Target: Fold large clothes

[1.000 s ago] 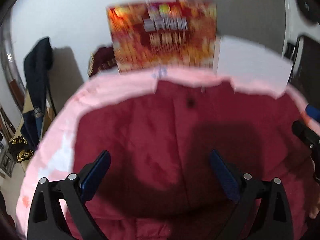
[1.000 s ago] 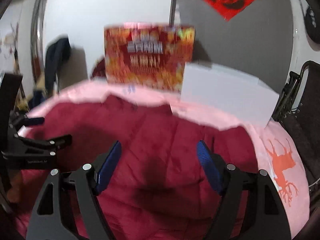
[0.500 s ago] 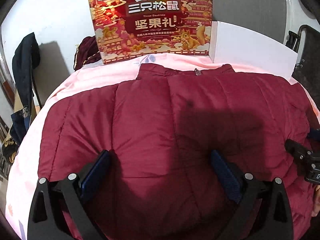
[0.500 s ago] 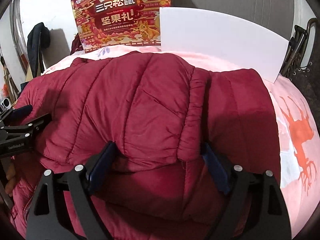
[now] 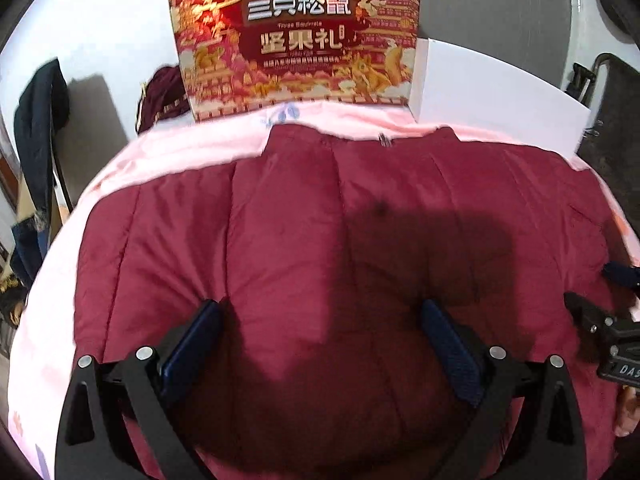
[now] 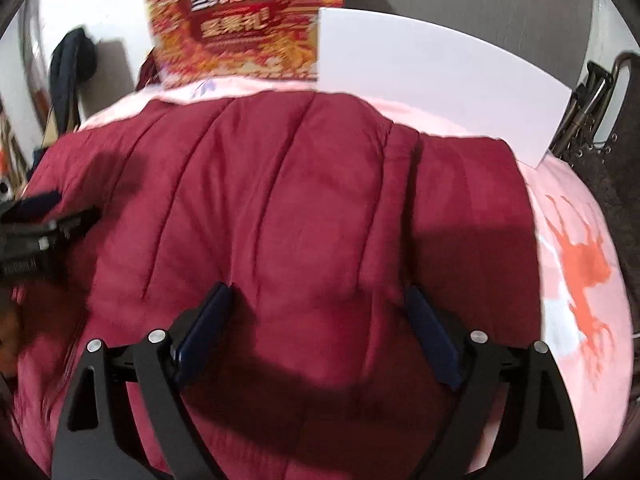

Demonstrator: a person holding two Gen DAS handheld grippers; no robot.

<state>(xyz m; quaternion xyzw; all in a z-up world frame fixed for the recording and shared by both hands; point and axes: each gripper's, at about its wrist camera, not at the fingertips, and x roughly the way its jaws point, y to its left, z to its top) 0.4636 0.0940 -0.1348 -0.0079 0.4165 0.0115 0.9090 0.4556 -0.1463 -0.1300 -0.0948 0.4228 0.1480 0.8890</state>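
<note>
Pink sheet [image 5: 168, 152] covers the table, giving the red padded jacket [image 5: 320, 216] room to lie flat; left gripper [image 5: 320, 316] and right gripper [image 6: 318, 300] hover, jaws wide, empty.

Left gripper [image 5: 320, 312] fingers [image 5: 192, 340] spread over maroon jacket [image 5: 320, 220].

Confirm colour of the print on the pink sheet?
Orange branching print on the pink sheet, clearest in right wrist view.

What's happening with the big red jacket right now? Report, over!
Left gripper open, right gripper open, both over the jacket. Jacket spread on pink sheet. Gift box and white board behind, nothing blocking.
</note>
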